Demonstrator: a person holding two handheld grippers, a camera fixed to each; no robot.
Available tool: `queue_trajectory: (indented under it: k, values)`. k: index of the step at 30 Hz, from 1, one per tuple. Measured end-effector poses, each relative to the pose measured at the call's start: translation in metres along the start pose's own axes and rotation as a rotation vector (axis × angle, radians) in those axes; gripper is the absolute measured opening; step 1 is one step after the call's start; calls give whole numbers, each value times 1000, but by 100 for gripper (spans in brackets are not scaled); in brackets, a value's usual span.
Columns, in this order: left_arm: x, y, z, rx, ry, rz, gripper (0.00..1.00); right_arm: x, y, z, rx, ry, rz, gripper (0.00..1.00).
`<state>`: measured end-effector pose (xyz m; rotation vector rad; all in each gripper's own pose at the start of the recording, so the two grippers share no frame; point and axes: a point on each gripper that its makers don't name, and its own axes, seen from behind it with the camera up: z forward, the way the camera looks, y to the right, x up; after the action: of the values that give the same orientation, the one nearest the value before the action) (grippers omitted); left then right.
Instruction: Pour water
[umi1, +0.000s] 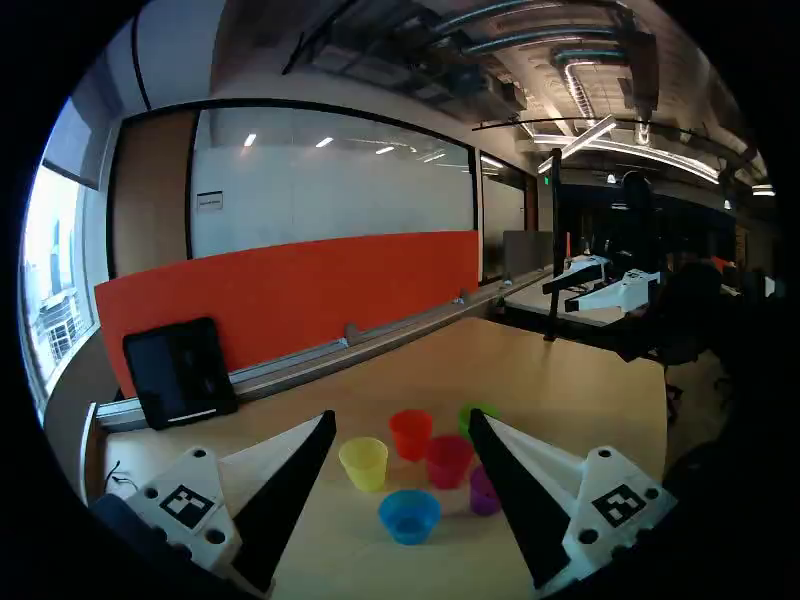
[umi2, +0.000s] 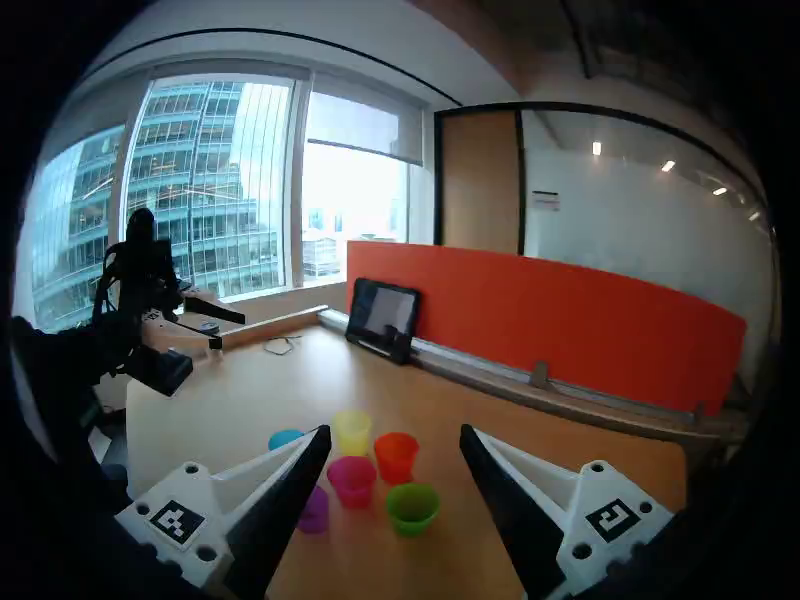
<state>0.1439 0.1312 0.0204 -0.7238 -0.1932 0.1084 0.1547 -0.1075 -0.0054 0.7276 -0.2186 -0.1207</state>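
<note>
Left gripper view: left gripper (umi1: 400, 418) was spread, with nothing between its fingers. The pink cup (umi1: 449, 460) sat mid-cluster on the surface (umi1: 560, 380), with the blue cup (umi1: 409, 515) in front of it and the yellow cup (umi1: 363, 462) to its left. Ceiling pipes (umi1: 560, 45) ran overhead.

Right gripper view: right gripper (umi2: 393, 432) was also spread and empty. The green cup (umi2: 412, 508) stood in front of the pink cup. Windows (umi2: 200, 180) lay far behind it.

Judgement: approach step, no cup grasped yet. The next move calls for settling one gripper around a cup wall and closing on it. I could not tell which cup held water.
</note>
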Motion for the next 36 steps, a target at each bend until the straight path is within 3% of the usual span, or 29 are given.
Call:
queue_trajectory:
  k: [12, 36]
  values:
    - [-38, -4, 14, -8, -79, 2, 99, -35, 0, 15, 11, -72, -16, 100]
    - [-150, -6, 41, -30, -288, -8, 99, -126, 14, 55, 14, -227, -28, 100]
